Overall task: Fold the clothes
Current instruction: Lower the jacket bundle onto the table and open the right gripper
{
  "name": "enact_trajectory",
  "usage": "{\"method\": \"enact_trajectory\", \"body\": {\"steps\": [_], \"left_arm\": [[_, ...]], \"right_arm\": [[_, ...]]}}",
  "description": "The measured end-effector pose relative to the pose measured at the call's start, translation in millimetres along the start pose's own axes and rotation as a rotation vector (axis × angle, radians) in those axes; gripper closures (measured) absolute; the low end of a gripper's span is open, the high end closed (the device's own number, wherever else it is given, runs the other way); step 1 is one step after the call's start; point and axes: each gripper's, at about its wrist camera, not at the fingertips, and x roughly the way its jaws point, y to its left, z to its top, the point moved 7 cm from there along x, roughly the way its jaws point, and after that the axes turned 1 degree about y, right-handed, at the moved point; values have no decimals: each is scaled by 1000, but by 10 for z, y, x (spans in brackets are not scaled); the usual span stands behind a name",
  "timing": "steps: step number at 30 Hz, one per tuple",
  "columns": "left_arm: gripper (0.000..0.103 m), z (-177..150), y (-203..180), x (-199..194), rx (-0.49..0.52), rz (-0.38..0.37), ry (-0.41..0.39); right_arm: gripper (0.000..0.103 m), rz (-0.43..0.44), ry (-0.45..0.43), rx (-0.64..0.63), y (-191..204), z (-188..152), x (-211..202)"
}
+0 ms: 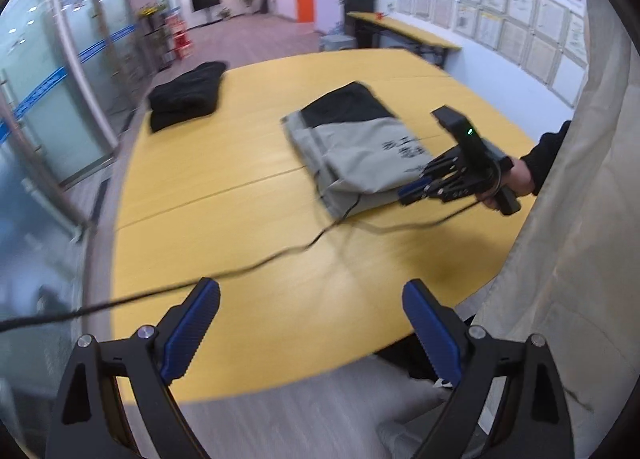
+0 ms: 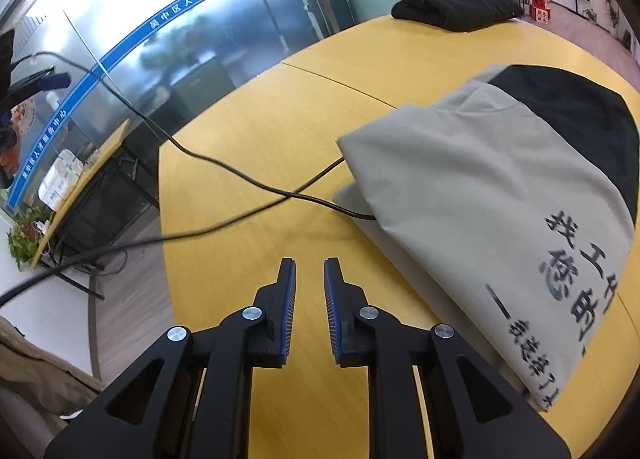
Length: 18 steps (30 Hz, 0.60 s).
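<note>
Far left of the grey garment [image 1: 356, 155], a folded black garment [image 1: 186, 97] sat at the yellow desk's [image 1: 224, 219] far left edge, well apart from it. Nearer the camera, the left gripper [image 1: 312, 323] hung over the desk's near edge, jaws spread wide, nothing between them. A black cable [image 1: 280, 255] trailed across the desk and ran under the grey garment's near corner. The grey garment itself lay folded flat mid-desk, a black panel at its far end, dark printed characters on top. At its right edge a hand [image 1: 516, 179] held the right gripper [image 2: 310, 295], its blue pads [image 2: 291, 299] only a narrow slit apart, gripping nothing, bare desk beneath them, the garment just beside.
</note>
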Motion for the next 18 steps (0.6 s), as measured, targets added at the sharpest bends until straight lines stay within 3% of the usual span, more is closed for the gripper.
{"method": "enact_trajectory", "body": {"steps": [6,13,18], "left_arm": [[8,7,-24,-369,-34,67,-27],[7,160,-78,-499,-31,67,-78],[6,370,-188,-40,-19,-1,-122]], "right_arm": [[88,39,-25,-38,146,167,34],[88,46,-46,-75,265,285,-18],[88,10,-45,-62,188,262,-26]]}}
